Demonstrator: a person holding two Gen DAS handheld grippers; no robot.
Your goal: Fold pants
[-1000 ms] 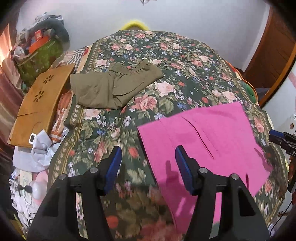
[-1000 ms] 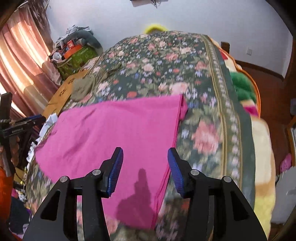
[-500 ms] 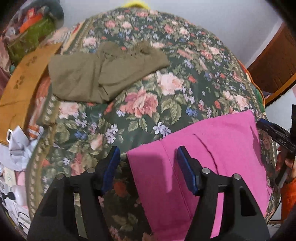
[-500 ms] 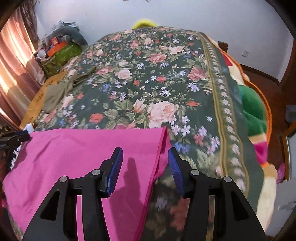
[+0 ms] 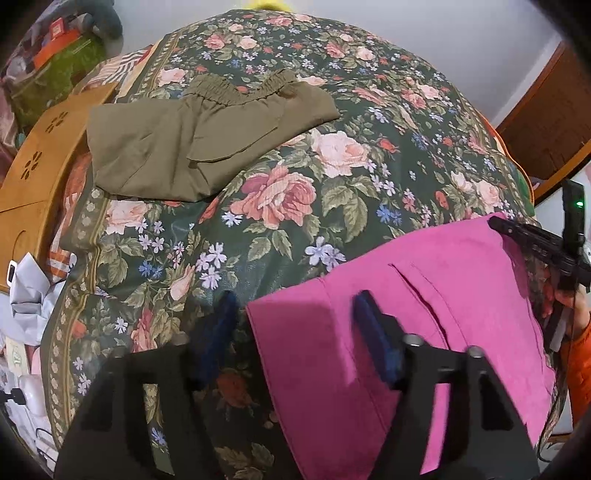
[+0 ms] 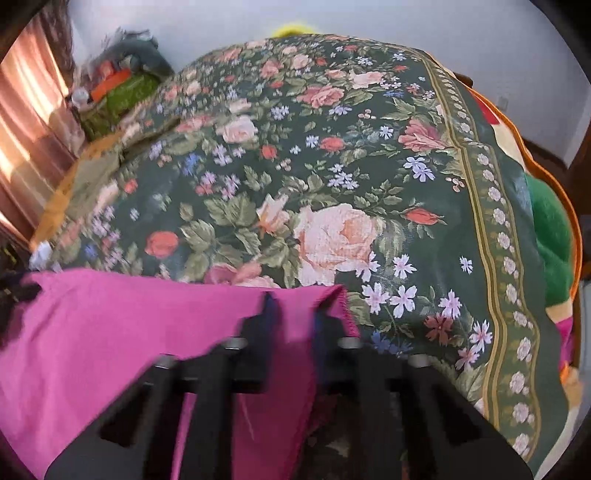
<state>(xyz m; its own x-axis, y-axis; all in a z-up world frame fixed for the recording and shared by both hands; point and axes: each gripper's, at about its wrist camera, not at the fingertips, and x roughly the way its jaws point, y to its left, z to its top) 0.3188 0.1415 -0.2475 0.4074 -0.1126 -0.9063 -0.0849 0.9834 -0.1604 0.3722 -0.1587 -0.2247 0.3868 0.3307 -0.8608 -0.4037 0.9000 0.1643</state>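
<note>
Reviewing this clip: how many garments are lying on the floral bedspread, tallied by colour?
Pink pants: 1, at the near edge of the bedspread
Olive-green pants: 1, folded, farther back on the left
Total: 2

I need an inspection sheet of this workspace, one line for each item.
Surface: floral bedspread, bed mostly bare.
Job's things: pink pants flat at near edge.
Clutter: folded olive pants; wooden board beside bed.
Grippers: left hand-held gripper open, straddling the pink pants' corner, jaws just closing a little; right hand-held gripper just closed, shut on the other corner.
Cables: nothing seen.
Surroundings: white wall, curtain.
</note>
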